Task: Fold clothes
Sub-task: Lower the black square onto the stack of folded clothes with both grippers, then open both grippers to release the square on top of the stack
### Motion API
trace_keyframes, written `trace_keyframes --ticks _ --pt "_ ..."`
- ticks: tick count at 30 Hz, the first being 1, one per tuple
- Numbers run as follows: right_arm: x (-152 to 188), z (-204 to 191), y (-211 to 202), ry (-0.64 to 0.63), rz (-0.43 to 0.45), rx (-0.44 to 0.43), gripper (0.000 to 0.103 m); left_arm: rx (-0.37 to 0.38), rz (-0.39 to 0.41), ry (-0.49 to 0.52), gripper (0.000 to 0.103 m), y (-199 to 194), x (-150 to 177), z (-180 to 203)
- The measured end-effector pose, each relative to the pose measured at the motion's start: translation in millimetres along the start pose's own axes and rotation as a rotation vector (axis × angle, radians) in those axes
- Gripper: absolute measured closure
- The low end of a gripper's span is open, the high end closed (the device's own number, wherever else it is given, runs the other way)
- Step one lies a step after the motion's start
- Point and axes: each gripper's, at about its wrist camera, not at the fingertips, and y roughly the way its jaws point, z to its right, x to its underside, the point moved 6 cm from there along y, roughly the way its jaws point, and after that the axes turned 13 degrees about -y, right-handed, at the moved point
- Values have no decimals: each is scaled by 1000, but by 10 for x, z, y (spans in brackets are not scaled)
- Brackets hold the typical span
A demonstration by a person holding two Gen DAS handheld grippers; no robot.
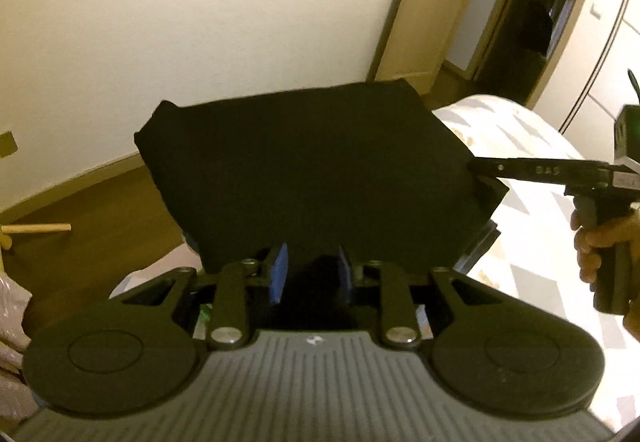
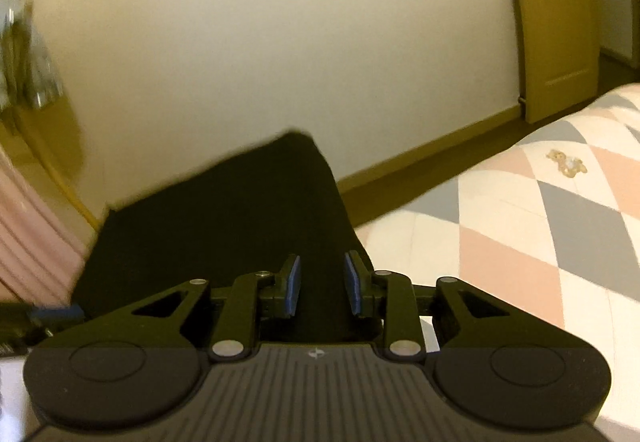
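Black garment (image 1: 312, 170): raised above quilt (image 1: 520, 210).
Left gripper (image 1: 311, 270): pinching hem.
Right gripper (image 2: 322, 284): pinching edge.
Risk: fabric slipping, fold collapsing.

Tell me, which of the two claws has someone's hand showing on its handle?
The right claw, seen from the left one's camera: a hand grips its handle as it pinches the black garment's corner. The left claw shows only its blue-padded fingers.

Colours and patterns

Garment (image 1: 304, 166): plain black. Gripper pads (image 2: 294, 284): blue, on black fingers. Bedspread (image 2: 532, 226): diamond check in pink, grey and white. Wall (image 1: 180, 22): cream. Floor (image 1: 108, 218): brown wood.
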Motion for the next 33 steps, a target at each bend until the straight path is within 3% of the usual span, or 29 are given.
trace_keyframes --ticks 8,13,19,33 --pt "134 -142 148 -45 -63 49 75 -56 -28 -4 81 -7 -72 128" --pt "78 -331 -258 -3 11 55 74 -105 -20 6 80 -199 -160 152" --pt "207 -589 -796 29 60 77 74 -101 23 18 79 -639 -199 234" --pt "520 -1586 -2203 32 161 123 68 -71 116 43 70 -2046 202 142"
